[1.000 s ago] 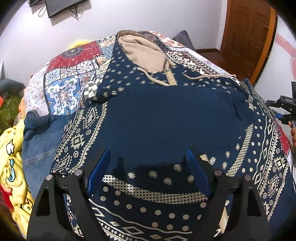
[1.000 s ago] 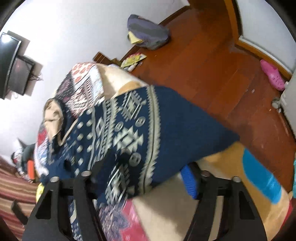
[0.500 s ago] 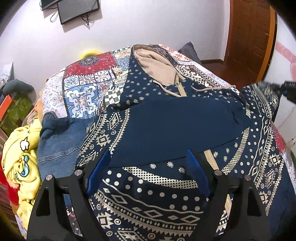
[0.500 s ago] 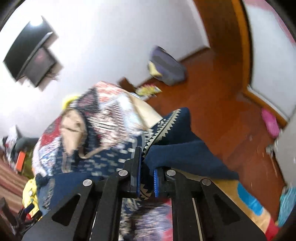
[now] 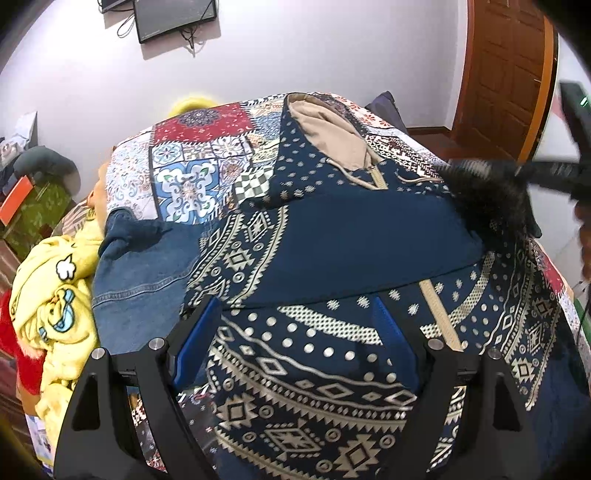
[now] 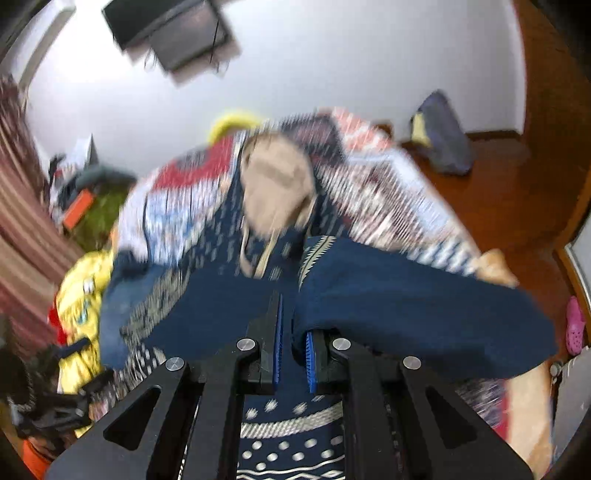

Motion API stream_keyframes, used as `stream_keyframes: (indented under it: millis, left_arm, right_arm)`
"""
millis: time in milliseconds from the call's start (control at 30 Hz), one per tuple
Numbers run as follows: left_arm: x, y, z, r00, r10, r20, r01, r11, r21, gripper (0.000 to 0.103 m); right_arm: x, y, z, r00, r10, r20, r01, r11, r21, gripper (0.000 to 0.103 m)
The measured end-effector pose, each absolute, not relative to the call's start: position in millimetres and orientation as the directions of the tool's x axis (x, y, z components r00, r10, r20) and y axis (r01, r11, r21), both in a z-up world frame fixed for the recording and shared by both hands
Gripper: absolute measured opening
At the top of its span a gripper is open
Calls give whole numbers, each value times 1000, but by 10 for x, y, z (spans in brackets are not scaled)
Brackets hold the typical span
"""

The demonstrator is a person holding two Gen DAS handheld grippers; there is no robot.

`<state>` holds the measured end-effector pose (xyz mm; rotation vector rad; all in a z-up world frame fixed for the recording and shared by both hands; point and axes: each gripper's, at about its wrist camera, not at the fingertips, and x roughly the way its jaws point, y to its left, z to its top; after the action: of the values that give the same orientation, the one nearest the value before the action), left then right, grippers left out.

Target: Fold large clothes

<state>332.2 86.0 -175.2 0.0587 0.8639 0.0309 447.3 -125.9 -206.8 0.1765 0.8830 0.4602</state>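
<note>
A large navy hoodie (image 5: pixel 354 236) with cream tribal patterns and a beige hood (image 5: pixel 328 136) lies spread on the bed. My left gripper (image 5: pixel 295 332) is open just above its lower part, holding nothing. My right gripper (image 6: pixel 293 332) is shut on the hoodie's right sleeve (image 6: pixel 406 306), which hangs lifted off the bed and blurred by motion. In the left wrist view the right gripper (image 5: pixel 546 170) shows blurred at the right edge, over the hoodie's shoulder.
A patchwork quilt (image 5: pixel 192 162) covers the bed. A denim garment (image 5: pixel 136 273) and yellow cartoon blanket (image 5: pixel 55 288) lie at the left. A wall TV (image 5: pixel 173 14), wooden door (image 5: pixel 506 62), a bag (image 6: pixel 439 133) and pink shoe (image 6: pixel 574 325) on the floor.
My right gripper closed on the sleeve and has carried it up and inward over the hoodie body. My left gripper has drawn back and stayed open.
</note>
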Motion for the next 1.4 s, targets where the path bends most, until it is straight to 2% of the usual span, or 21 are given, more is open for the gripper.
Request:
stream_keyframes:
  millis: [133,167,300,367,500,533,567,633,667,967,1200,1233,1400]
  left_arm:
    - [3266,931,-1789,635,57,-770,-8,998,67,83]
    - [3254,942,-1802,632,59,-772,-9,998,69,83]
    - [3237,939,-1834,625,64,-778,-10,997,74,83]
    - [3252,913,-1846,622,57,-781,-8,998,66,83]
    - [3313,827,-1856,623,34,-782,4,999,47,83]
    - [3327,802,-1857,623,31,-782,6,999,44,83]
    - [3350,765,-1865,622,23,-783,11,999,39,83]
    - [3387,703,-1879,620,9,-785,20,999,28,83]
    - [3404,662,-1891,618,1,-786,27,999,23,83]
    - [3516,458,-2011,605,-11,-796,67,997,37,83]
    - [3650,563,-2154,578,-11,-816,25,1000,4,83]
    - [3661,584,-2175,574,-10,-819,16,1000,-1,83]
    - [3643,672,-2235,570,10,-822,-9,1000,6,83]
  right_arm:
    - [4462,-1061,-2476,447,443,-777,-304,892,334,10]
    - [4460,-1057,-2560,425,439,-792,-296,894,336,13]
    - [4409,-1085,-2632,347,449,-823,-266,889,373,15]
    - [4366,-1127,-2605,294,481,-826,-272,870,411,28]
    - [4186,-1286,-2405,307,498,-811,-311,858,409,35]
    - [4145,-1358,-2356,329,486,-810,-314,865,391,42]
    - [4119,-1453,-2308,354,473,-807,-305,874,379,52]
    - [4080,-1665,-2263,411,447,-794,-253,893,372,64]
    - [4084,-1798,-2255,437,437,-786,-220,899,378,66]
    - [4351,-3085,-2808,490,418,-765,199,801,565,66]
    - [4633,-3268,-3099,523,409,-747,285,742,606,65]
    - [4661,-3260,-3086,528,389,-754,288,754,591,63]
    - [4811,-3182,-3030,530,266,-805,299,830,470,29]
